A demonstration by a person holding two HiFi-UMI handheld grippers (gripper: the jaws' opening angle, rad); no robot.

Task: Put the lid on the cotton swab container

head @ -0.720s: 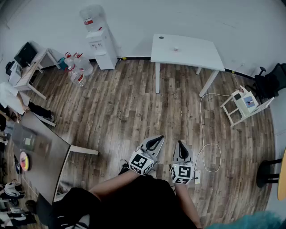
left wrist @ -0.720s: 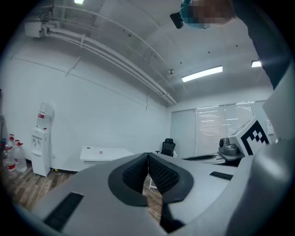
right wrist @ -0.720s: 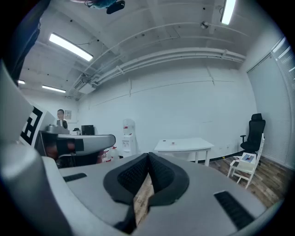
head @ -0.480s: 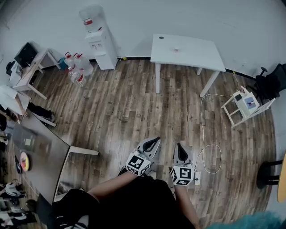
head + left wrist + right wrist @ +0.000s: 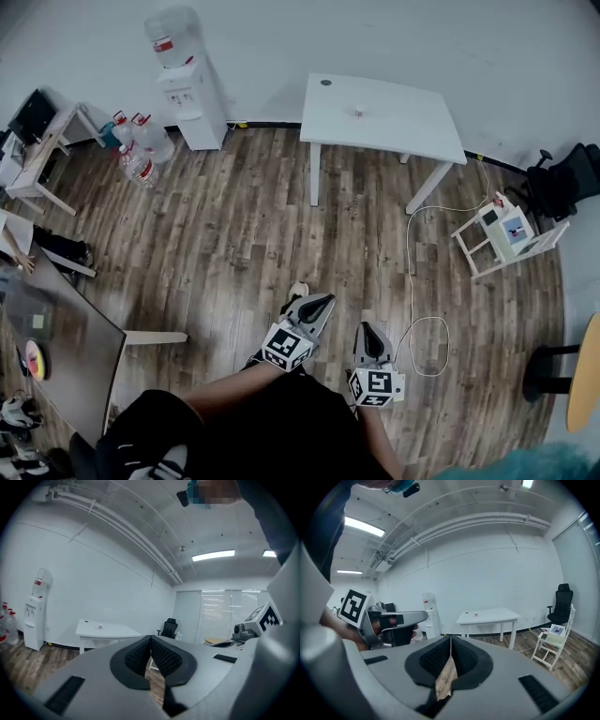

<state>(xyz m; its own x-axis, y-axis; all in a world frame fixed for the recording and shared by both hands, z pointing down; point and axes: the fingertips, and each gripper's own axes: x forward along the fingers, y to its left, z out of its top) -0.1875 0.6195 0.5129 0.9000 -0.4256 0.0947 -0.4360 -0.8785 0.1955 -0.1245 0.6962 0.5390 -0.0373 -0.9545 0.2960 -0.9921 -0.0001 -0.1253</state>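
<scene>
Far across the room stands a white table (image 5: 403,120), with a small pale object (image 5: 357,112) on its top, too small to identify. The same table (image 5: 105,629) shows in the left gripper view and, as the table (image 5: 487,616), in the right gripper view. My left gripper (image 5: 323,300) and right gripper (image 5: 367,329) hang low in front of the body, above the wooden floor, far from the table. The left gripper (image 5: 150,639) is shut with nothing between its pads. The right gripper (image 5: 450,641) is also shut and holds nothing.
A water dispenser (image 5: 187,84) and water bottles (image 5: 136,155) stand by the back wall at left. A small white rack (image 5: 502,234) and a black office chair (image 5: 567,183) are at right, with a cable (image 5: 417,281) on the floor. A dark table (image 5: 56,347) lies at near left.
The head view has shifted, so the room has slid a little to the left. Both grippers sit slightly lower in the view and stay shut.
</scene>
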